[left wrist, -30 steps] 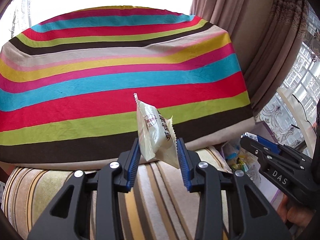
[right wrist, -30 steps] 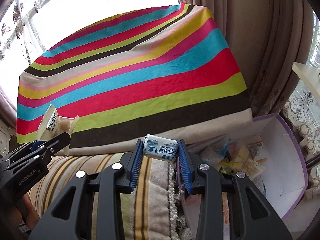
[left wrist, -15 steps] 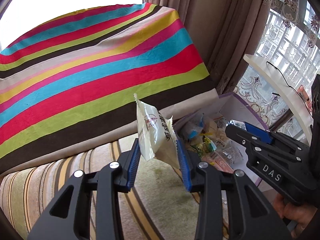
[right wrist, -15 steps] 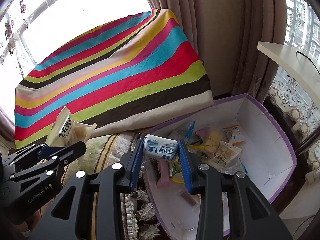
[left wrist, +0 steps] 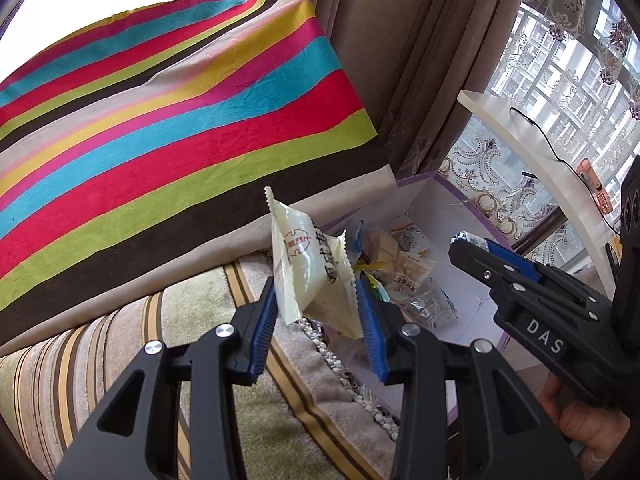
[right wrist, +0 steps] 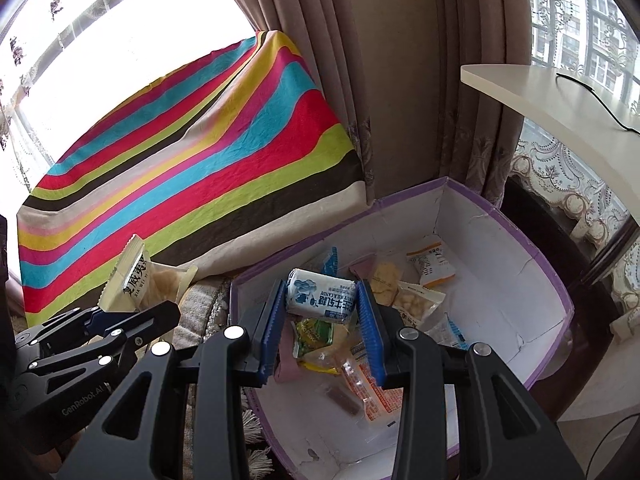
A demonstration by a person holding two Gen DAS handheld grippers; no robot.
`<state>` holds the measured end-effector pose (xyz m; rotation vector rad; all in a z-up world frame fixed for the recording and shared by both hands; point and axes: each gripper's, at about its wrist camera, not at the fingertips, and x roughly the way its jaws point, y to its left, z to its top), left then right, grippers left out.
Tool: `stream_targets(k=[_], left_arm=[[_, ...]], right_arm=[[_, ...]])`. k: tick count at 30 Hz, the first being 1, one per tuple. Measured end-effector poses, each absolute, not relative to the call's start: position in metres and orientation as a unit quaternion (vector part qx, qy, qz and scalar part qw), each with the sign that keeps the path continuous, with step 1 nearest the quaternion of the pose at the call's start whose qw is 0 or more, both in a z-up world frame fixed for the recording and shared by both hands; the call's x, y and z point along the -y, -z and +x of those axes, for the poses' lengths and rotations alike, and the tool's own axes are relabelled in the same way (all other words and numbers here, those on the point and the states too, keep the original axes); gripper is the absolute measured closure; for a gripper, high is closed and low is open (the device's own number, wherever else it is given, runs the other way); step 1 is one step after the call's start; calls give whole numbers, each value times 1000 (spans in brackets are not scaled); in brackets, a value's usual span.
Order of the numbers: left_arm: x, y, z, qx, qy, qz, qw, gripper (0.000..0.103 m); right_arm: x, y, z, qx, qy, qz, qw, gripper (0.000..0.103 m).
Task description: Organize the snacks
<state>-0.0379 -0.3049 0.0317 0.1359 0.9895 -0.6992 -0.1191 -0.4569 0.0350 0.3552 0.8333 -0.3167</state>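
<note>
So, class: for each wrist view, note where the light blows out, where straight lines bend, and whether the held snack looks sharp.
Left wrist view: window top left is pure white; the striped cloth bows; the cream packet in the left gripper is crisp. Right wrist view: window upper left is overexposed; the purple-rimmed box rim curves; the print on the blue-and-white candy pack in the right gripper is readable.

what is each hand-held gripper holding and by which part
Left hand-held gripper: cream snack packet, between its jaws by the lower end; the jaws have just been opening. Right hand-held gripper: blue-and-white milk candy pack, clamped at its two ends.
</note>
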Motion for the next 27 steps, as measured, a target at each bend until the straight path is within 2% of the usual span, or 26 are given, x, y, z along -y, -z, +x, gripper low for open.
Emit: stream_targets(k=[2, 4, 5, 6, 8, 11, 16, 18, 20, 24, 27], left_arm=[[310, -32, -37, -464, 337, 61, 817, 57], [313, -33, -37, -464, 342, 57, 815, 46], [314, -33, -38, -464, 341, 55, 816, 37], [314, -33, -37, -465, 342, 54, 815, 33], [311, -32, -39, -468, 344, 49, 812, 29], [304, -33, -42, -479, 348, 39, 805, 26], [286, -29, -53, -504, 345, 20, 791, 22], [277, -26, -55, -515, 334, 12, 789, 16], [271, -24, -56, -523, 339, -2, 782, 14], [274, -21, -55, -527, 356, -5, 772, 2], [281, -18, -56, -530, 349, 13, 773, 2]], right_arm=[[464, -35, -121, -397, 166, 177, 885, 65], [468, -34, -123, -398, 171, 180, 883, 63], [470, -34, -123, -398, 175, 180, 882, 58], [471, -34, -124, -398, 179, 179, 882, 53], [472, -35, -128, -395, 189, 176, 882, 30], [469, -36, -133, -393, 189, 178, 882, 23], [460, -37, -146, -399, 193, 179, 878, 19], [453, -36, -151, -403, 191, 176, 878, 19], [448, -35, -156, -405, 190, 177, 877, 19], [445, -33, -160, -408, 194, 172, 875, 19], [447, -30, -160, -410, 194, 175, 874, 19]])
